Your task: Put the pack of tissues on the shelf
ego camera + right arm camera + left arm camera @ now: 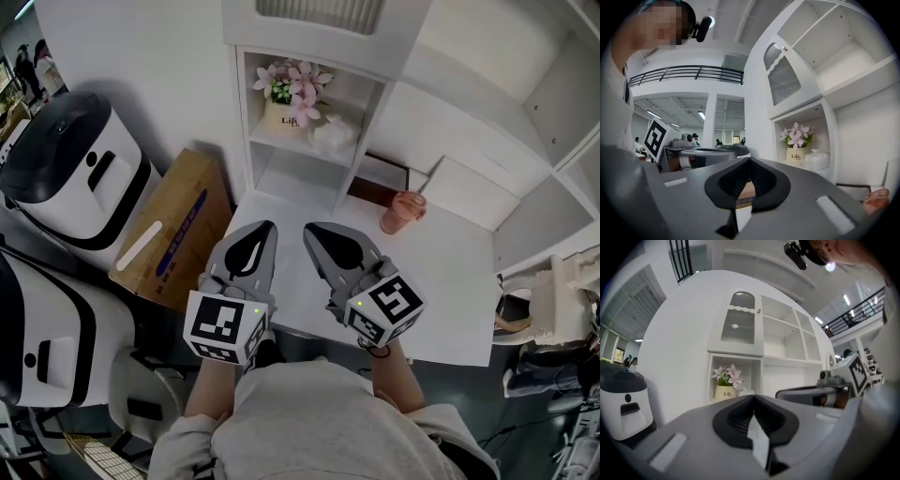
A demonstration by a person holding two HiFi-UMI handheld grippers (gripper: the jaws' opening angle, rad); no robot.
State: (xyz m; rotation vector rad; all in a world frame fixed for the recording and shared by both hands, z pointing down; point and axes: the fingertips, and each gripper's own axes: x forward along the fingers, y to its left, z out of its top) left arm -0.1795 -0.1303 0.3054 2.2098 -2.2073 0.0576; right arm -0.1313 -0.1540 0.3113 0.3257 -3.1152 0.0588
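Observation:
The white pack of tissues [333,132] lies in the lower cubby of the white shelf [360,167], just right of a pot of pink flowers [289,94]. It also shows in the right gripper view, tissues [817,159] beside the pot [796,153], and as a small white lump [746,391] in the left gripper view. Both grippers hover side by side over the white table [441,272], well short of the shelf. My left gripper [266,226] [753,397] is shut and empty. My right gripper [308,228] [750,159] is shut with nothing in it.
A pink cup [403,211] stands on the table to the right of the cubby. A cardboard box [173,230] leans beside the table on the left, next to white and black machines [80,173]. More white cabinets [487,122] run to the right.

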